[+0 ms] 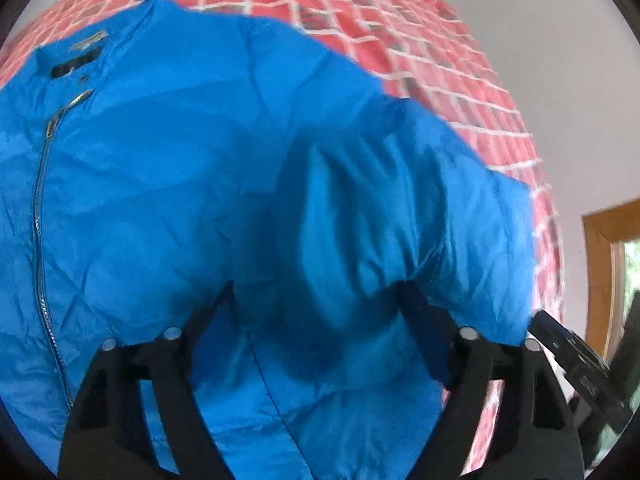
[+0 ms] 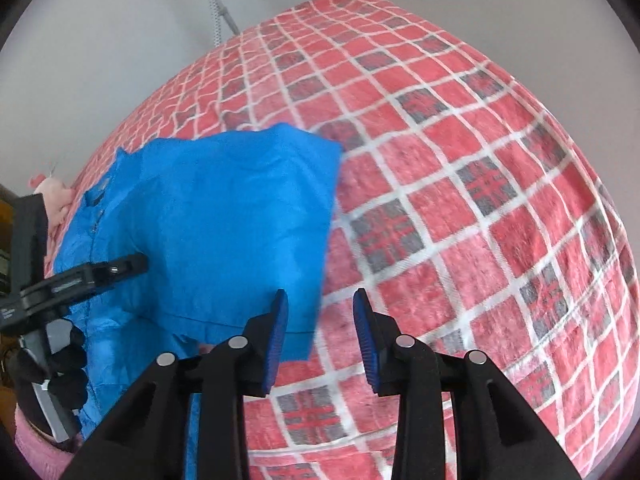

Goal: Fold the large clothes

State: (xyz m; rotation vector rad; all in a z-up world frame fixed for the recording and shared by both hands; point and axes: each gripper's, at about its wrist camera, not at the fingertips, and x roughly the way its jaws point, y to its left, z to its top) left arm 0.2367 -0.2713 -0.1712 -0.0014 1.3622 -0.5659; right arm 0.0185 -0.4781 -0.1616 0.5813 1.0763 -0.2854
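Below my two tongs, left tongs (image 1: pixel 316 292) and right tongs (image 2: pixel 320 300) both released, one blue jacket (image 1: pixel 180 184) lies on a red checked blanket (image 2: pixel 460 208); white walls (image 2: pixel 100 40) behind.

Your left wrist camera looks steeply down, close over the blue jacket (image 1: pixel 200 184), which fills most of its view. Your right wrist camera looks down from the jacket's edge across the red checked blanket (image 2: pixel 460 200). Both views share the jacket, the blanket and the white wall (image 2: pixel 100 40).
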